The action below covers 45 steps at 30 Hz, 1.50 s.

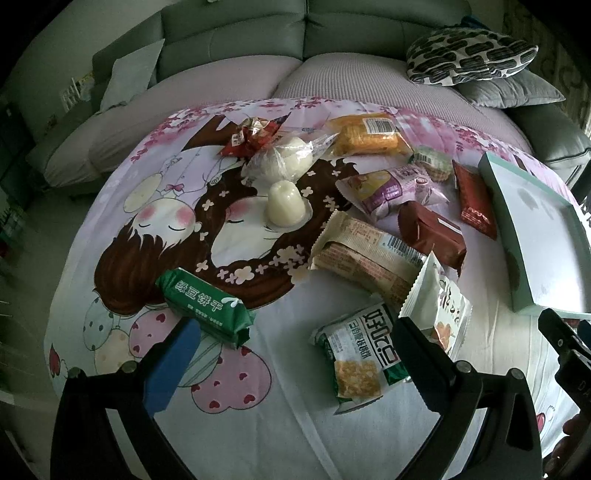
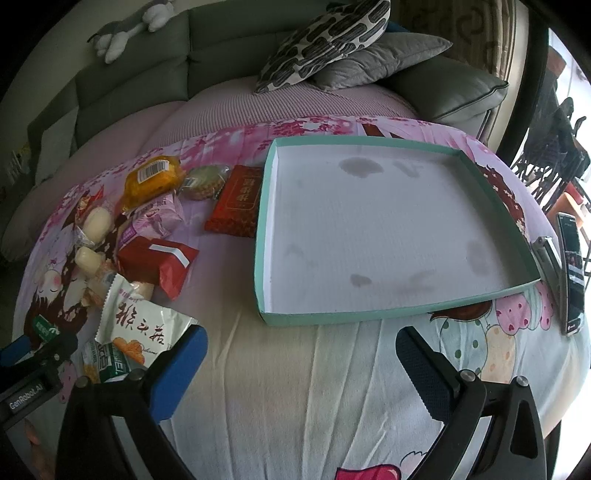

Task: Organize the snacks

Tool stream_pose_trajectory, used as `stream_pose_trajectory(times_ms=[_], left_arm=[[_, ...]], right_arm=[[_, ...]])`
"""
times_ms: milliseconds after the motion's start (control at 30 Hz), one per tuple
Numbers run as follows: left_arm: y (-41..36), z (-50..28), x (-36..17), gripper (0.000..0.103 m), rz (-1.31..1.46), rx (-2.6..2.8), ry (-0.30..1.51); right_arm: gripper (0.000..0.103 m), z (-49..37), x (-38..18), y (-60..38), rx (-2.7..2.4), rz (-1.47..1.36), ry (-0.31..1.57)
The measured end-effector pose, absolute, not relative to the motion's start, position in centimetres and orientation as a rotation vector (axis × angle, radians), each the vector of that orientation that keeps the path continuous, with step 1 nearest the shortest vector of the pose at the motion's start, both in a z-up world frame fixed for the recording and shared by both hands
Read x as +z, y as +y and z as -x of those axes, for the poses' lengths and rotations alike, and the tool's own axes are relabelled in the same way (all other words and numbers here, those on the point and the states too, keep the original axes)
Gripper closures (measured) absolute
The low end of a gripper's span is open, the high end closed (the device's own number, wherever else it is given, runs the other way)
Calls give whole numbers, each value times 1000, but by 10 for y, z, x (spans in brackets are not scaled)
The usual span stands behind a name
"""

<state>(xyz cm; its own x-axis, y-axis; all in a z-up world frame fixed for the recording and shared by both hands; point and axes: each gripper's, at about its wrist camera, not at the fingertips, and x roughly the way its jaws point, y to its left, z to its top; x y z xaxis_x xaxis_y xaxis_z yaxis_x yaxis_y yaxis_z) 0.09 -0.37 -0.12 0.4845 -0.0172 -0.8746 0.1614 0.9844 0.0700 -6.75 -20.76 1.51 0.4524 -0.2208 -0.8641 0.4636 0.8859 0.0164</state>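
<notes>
Several wrapped snacks lie scattered on a cartoon-printed cloth (image 1: 258, 387): a green biscuit pack (image 1: 207, 306), a green-white cracker pack (image 1: 354, 362), a white pack (image 1: 439, 314), a beige bar (image 1: 365, 254), brown packs (image 1: 432, 232), a jelly cup (image 1: 284, 203). A shallow teal box lid (image 2: 447, 306) stands empty at the right. My left gripper (image 1: 291, 354) is open above the cloth between the green pack and the cracker pack. My right gripper (image 2: 299, 358) is open in front of the lid, holding nothing.
A grey-green sofa (image 1: 236, 40) curves behind the table, with patterned and grey cushions (image 2: 332, 40) on it. A phone (image 2: 572, 266) leans on a stand at the right edge of the cloth. A plush toy (image 2: 129, 29) sits on the sofa back.
</notes>
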Motion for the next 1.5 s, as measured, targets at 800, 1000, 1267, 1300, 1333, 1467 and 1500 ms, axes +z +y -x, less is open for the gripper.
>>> stream_pose_trajectory(times_ms=[800,1000,1267,1300,1333,1467,1500], left_arm=[[-6,-1,-1,0,-147,-113,1068],[-6,-1,-1,0,-147,-113,1068],[-7,-1,-1,0,-145,-114,1069],[-7,-1,-1,0,-146,-114,1069],[-7,-1,-1,0,-146,-114,1069],[-7,-1,-1,0,-147,-115,1068],[-7,-1,-1,0,-146,-116,1068]], right_arm=[[0,68,14,-208,-431,-266,1017],[0,68,14,-208,-431,-267,1017],[0,68,14,-208,-429,-268,1017],[0,68,14,-209,-429,-268,1017],[0,69,14,-208,-429,-268,1016],[0,68,14,-209,-428,-268,1018],[0,69,14,-209,-428,-268,1018]])
